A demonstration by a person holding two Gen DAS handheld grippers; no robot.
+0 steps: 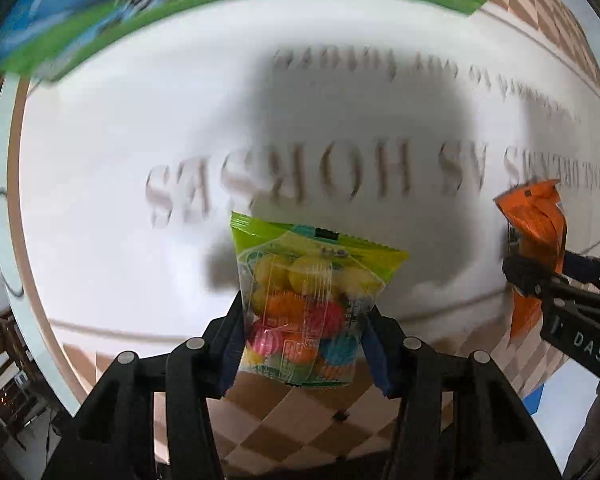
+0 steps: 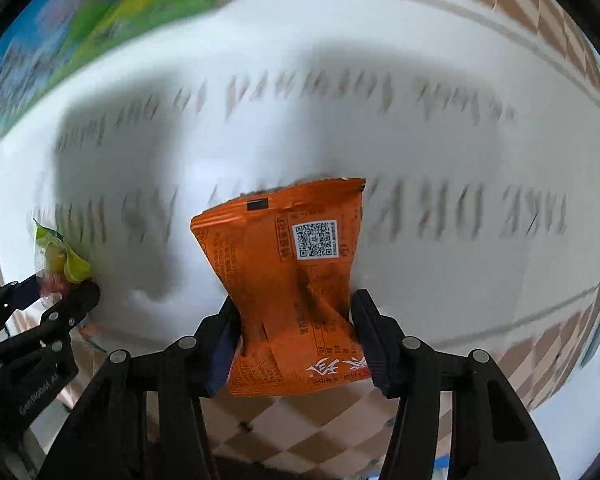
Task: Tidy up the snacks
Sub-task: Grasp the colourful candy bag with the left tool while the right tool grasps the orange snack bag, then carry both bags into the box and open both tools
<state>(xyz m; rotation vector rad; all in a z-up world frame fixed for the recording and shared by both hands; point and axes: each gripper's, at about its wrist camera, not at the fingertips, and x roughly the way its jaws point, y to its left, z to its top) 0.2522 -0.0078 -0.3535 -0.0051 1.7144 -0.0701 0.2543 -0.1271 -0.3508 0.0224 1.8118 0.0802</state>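
Left gripper (image 1: 304, 334) clamps the candy bag (image 1: 306, 304), long axis pointing away, above the white mat (image 1: 120, 160); right gripper (image 2: 296, 326) pinches the orange packet (image 2: 288, 264) likewise, apparently just beside.

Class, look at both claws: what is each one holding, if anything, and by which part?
The left claw pinches the candy bag by its lower sides. The right claw squeezes the orange packet at its crumpled middle.
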